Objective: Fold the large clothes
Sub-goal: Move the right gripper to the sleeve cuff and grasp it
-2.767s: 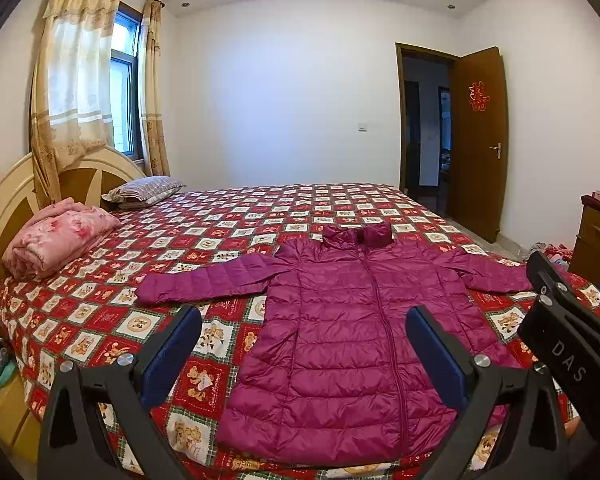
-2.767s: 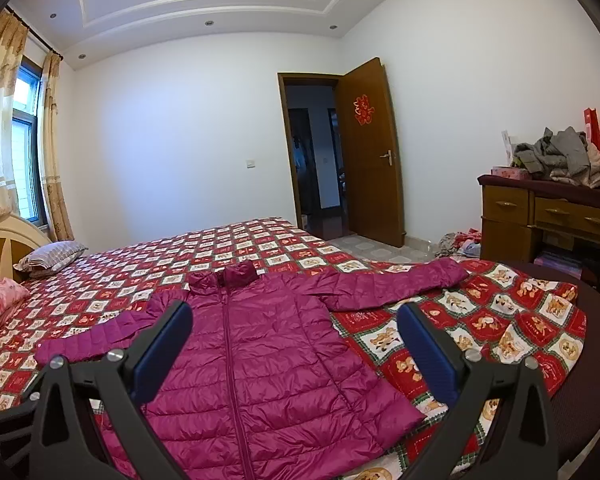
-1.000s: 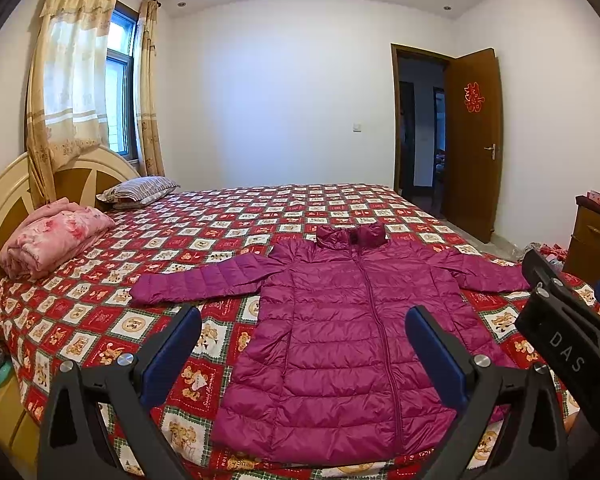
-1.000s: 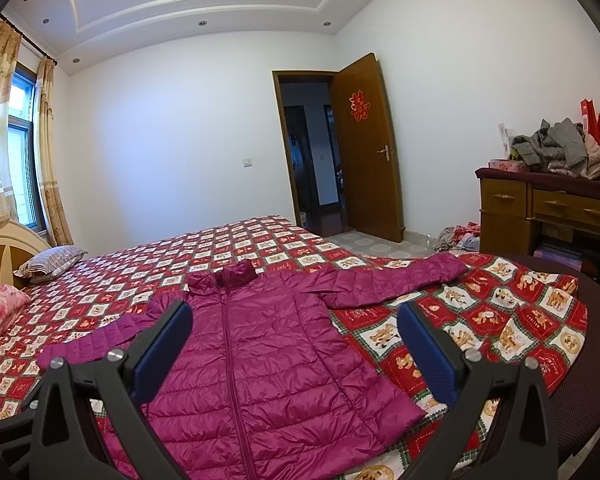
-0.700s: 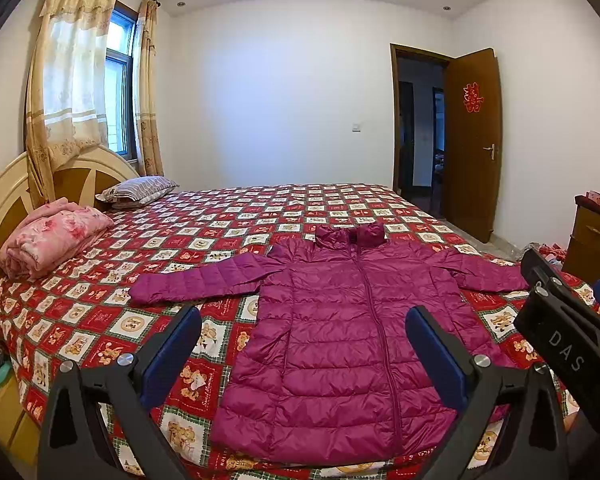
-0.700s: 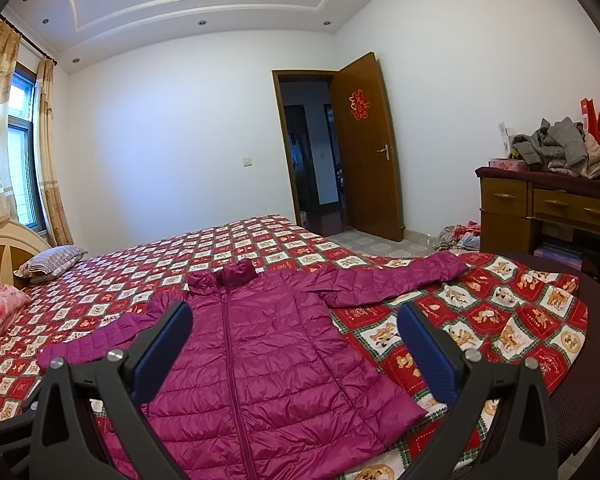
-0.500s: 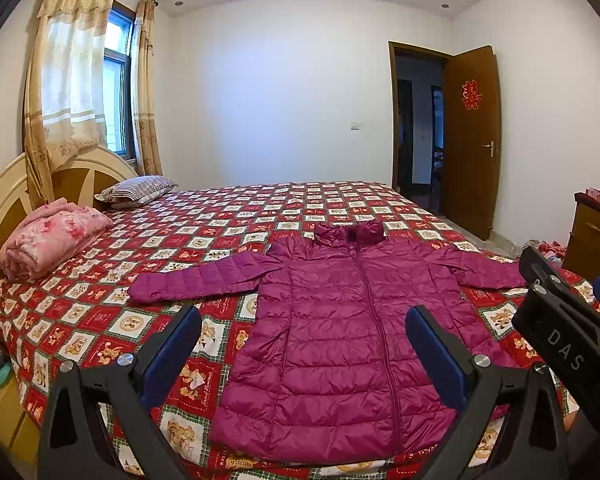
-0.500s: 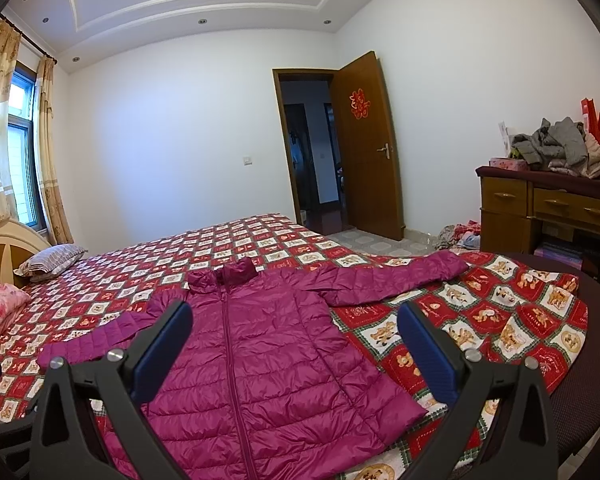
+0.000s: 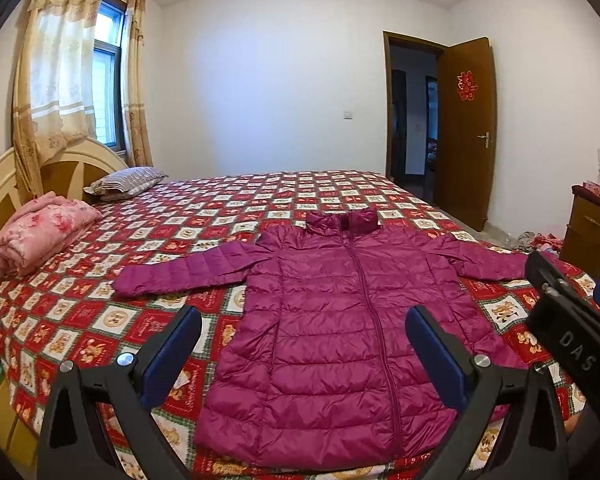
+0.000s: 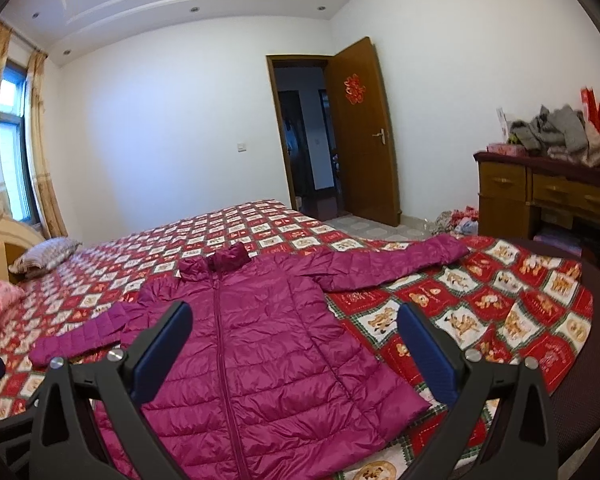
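Observation:
A magenta quilted puffer jacket (image 9: pixel 340 320) lies flat and zipped on the bed, front up, collar away from me, both sleeves spread sideways. It also shows in the right wrist view (image 10: pixel 256 344). My left gripper (image 9: pixel 304 344) is open and empty, held above the jacket's hem near the bed's front edge. My right gripper (image 10: pixel 296 340) is open and empty, above the jacket's right half. The right gripper's body shows at the right edge of the left wrist view (image 9: pixel 568 340).
The bed (image 9: pixel 260 196) has a red patterned quilt. A folded pink blanket (image 9: pixel 40 236) and a striped pillow (image 9: pixel 128 180) lie by the headboard at left. A wooden dresser (image 10: pixel 548 196) piled with clothes stands at right. An open door (image 10: pixel 364 136) is behind.
Both views have shifted slightly; the jacket lies as before and both grippers stay open and empty.

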Available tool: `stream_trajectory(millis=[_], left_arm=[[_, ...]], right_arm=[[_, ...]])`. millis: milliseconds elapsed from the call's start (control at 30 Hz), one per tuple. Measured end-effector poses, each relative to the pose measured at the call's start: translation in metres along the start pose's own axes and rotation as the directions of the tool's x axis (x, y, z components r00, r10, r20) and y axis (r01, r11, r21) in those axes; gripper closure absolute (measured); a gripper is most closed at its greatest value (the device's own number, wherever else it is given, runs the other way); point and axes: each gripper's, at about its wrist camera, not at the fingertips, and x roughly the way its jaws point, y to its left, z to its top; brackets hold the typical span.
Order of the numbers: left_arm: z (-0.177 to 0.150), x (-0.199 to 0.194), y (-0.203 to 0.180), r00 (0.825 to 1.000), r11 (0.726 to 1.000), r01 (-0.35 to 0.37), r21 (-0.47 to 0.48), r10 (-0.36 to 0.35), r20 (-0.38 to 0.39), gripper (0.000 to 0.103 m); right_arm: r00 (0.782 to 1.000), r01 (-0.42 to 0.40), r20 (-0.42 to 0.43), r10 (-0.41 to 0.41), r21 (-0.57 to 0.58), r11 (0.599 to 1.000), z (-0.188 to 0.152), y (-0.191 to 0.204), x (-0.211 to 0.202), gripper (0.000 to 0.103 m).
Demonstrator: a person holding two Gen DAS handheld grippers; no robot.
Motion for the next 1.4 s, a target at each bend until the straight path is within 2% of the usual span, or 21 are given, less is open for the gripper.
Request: stream_trajectory(millis=[100, 167, 267, 367, 567, 633, 800, 933, 1033, 1200, 1300, 1400], left_arm=[[0.003, 0.007, 0.002, 1.0, 1.0, 0.02, 0.008, -0.02, 0.023, 0.001], [0.006, 0.015, 0.004, 0.999, 0.999, 0.038, 0.011, -0.038, 0.034, 0.001], [0.014, 0.039, 0.007, 0.996, 0.996, 0.088, 0.001, -0.088, -0.026, 0.001], [0.02, 0.07, 0.012, 0.99, 0.994, 0.111, -0.014, -0.112, -0.086, 0.001], [0.027, 0.124, 0.025, 0.987, 0.998, 0.064, -0.003, -0.064, -0.151, 0.001], [0.027, 0.141, 0.032, 0.983, 0.998, 0.053, -0.02, -0.056, -0.175, 0.001], [0.03, 0.192, 0.058, 0.962, 0.992, 0.029, -0.121, -0.06, -0.267, 0.001], [0.032, 0.218, 0.072, 0.96, 0.985, 0.008, -0.171, -0.055, -0.276, 0.001], [0.029, 0.238, 0.083, 0.961, 0.983, -0.025, -0.184, -0.027, -0.275, 0.001], [0.022, 0.281, 0.092, 0.932, 0.984, -0.11, -0.141, 0.053, -0.358, 0.001], [0.016, 0.3, 0.086, 0.92, 0.986, -0.149, -0.076, 0.111, -0.375, 0.001], [0.01, 0.32, 0.078, 0.896, 0.986, -0.165, -0.038, 0.134, -0.424, 0.001]], right_arm=[[0.999, 0.022, 0.026, -0.022, 0.007, 1.0, 0.001, -0.006, 0.004, 0.0], [0.998, 0.059, 0.017, -0.058, -0.031, 0.998, 0.002, -0.004, 0.013, 0.0], [0.991, 0.118, -0.053, -0.124, -0.104, 0.988, 0.003, -0.004, 0.038, 0.0], [0.978, 0.165, -0.111, -0.176, -0.103, 0.981, 0.005, -0.016, 0.061, 0.0], [0.949, 0.245, -0.184, -0.256, -0.083, 0.966, 0.012, -0.038, 0.102, 0.0], [0.937, 0.271, -0.204, -0.284, -0.087, 0.959, 0.016, -0.045, 0.118, 0.0], [0.915, 0.303, -0.254, -0.314, -0.085, 0.949, 0.025, -0.057, 0.153, 0.0], [0.9, 0.325, -0.276, -0.336, -0.087, 0.942, 0.032, -0.068, 0.179, 0.0], [0.897, 0.312, -0.311, -0.315, -0.059, 0.948, 0.035, -0.088, 0.202, 0.0], [0.863, 0.389, -0.356, -0.358, 0.017, 0.921, 0.04, -0.144, 0.234, 0.0], [0.838, 0.463, -0.351, -0.417, 0.053, 0.885, 0.047, -0.183, 0.251, 0.0], [0.81, 0.51, -0.382, -0.445, 0.086, 0.856, 0.052, -0.22, 0.274, 0.0]])
